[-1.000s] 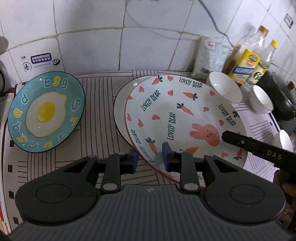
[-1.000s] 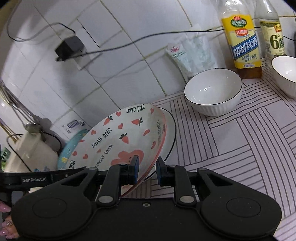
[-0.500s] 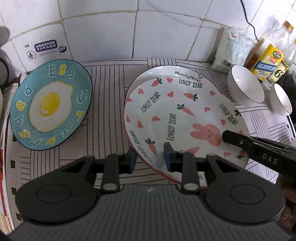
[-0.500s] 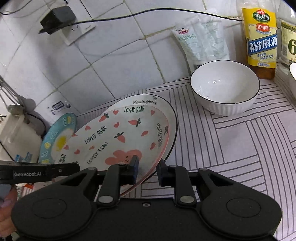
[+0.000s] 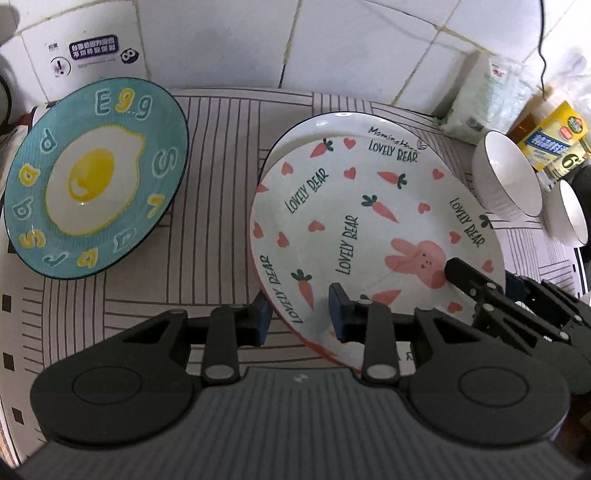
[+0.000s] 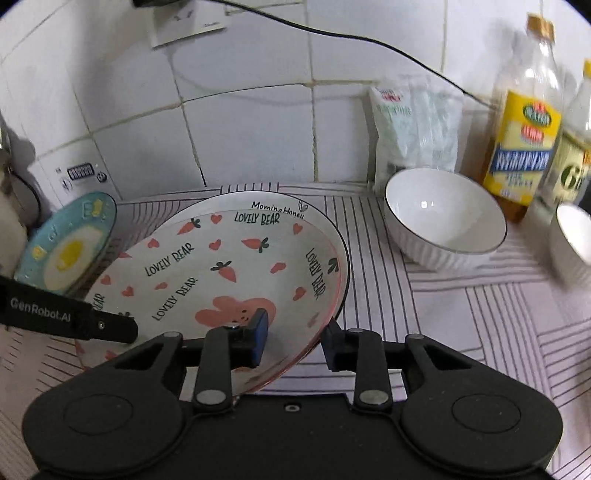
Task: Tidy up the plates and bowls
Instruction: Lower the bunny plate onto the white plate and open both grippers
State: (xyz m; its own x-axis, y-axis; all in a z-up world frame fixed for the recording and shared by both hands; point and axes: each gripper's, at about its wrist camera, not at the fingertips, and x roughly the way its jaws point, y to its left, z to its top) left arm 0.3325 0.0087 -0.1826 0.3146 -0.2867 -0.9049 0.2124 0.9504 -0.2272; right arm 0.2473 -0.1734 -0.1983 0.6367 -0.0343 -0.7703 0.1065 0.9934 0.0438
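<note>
A white plate with carrots, hearts and a pink bunny [image 5: 369, 221] [image 6: 221, 266] lies on a white black-rimmed plate [image 5: 332, 122] [image 6: 258, 199] on the striped mat. My left gripper [image 5: 297, 317] straddles the near-left rim; its jaws are opening and the pads [image 5: 338, 310] stand slightly off it. My right gripper [image 6: 293, 338] straddles the right rim, jaws opening, with a gap beside its left pad [image 6: 260, 332]. A teal egg plate [image 5: 96, 177] [image 6: 66, 251] sits to the left. Two white bowls [image 6: 443, 221] [image 6: 572, 236] stand at the right.
A tiled wall runs close behind the plates. Two bottles [image 6: 524, 122] and a plastic bag [image 6: 413, 125] stand against it at the back right, behind the bowls. A black cable [image 6: 332, 33] hangs along the wall. A dark pot edge [image 5: 585, 184] shows far right.
The bunny plate has come down from a tilt to lie flatter on the black-rimmed plate. Both grippers' jaws have widened around its rim, the right one more. Both hands moved in lower.
</note>
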